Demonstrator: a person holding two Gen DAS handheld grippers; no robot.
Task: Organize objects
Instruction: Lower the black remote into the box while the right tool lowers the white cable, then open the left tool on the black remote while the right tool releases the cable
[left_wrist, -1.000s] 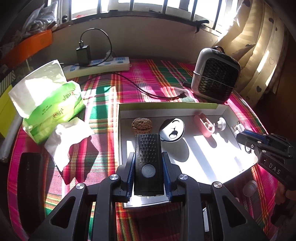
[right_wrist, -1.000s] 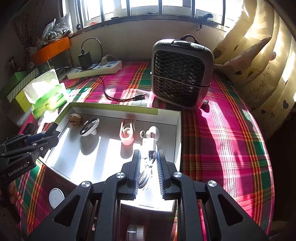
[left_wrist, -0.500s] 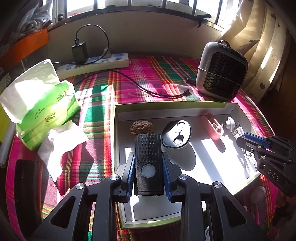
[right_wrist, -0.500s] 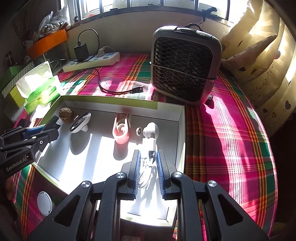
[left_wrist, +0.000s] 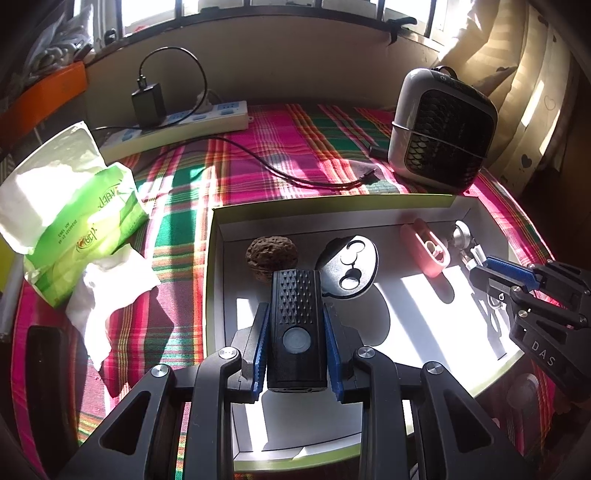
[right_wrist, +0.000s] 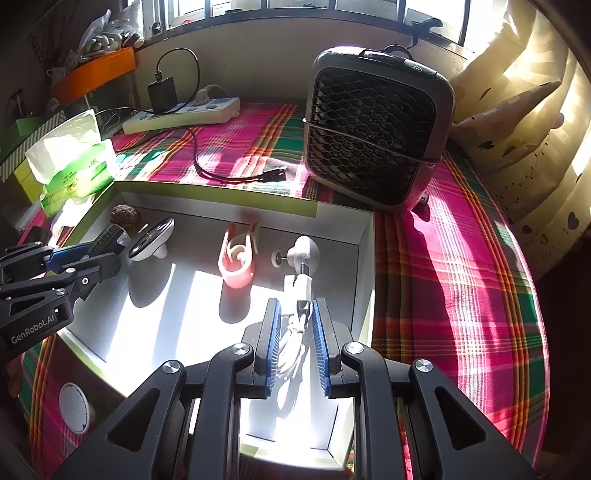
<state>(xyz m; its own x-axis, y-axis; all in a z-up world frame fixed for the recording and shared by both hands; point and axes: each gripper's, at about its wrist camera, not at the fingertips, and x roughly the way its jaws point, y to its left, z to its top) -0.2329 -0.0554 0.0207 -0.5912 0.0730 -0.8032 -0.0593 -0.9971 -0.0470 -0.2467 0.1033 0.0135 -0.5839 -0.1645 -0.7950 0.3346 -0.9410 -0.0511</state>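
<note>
Left gripper (left_wrist: 295, 328): clamped on a black flashlight (left_wrist: 296, 325), blue pads pressed to both long sides; held over the near left part of the tray.
Black flashlight: textured head pointing away from the camera, round button facing up; its far end overlaps a walnut (left_wrist: 272, 254) in the left wrist view.
Right gripper (right_wrist: 297, 332): closed on a bundled white cable (right_wrist: 293, 332), which sits between the blue pads; held over the near right part of the tray.
White cable: its plug end (right_wrist: 300, 286) projects forward from the pads toward a small white round-headed gadget (right_wrist: 306, 250) lying in the tray; contact between the two cannot be told.
Tray (right_wrist: 221, 199): shallow white box with a yellow-green outer rim, resting on the bench.
Tray contents, left to right along the far wall: walnut, a black-and-white oval holder (left_wrist: 349, 267) standing tilted, a pink clip (right_wrist: 238, 258), the white gadget.
Bench (right_wrist: 461, 258): covered with a pink, green and white plaid cloth, in strong sunlight.
Beside the tray, left: a green tissue pack (left_wrist: 74, 218) with a loose tissue (left_wrist: 110, 288).
Behind the tray: a white power strip (left_wrist: 177, 127) with a black charger (left_wrist: 148, 103) plugged in, a loose black cord (left_wrist: 288, 173) and a grey fan (right_wrist: 376, 133), apart from the tray.
Near left corner: a white round disc (right_wrist: 75, 408) on the cloth, just outside the tray.
</note>
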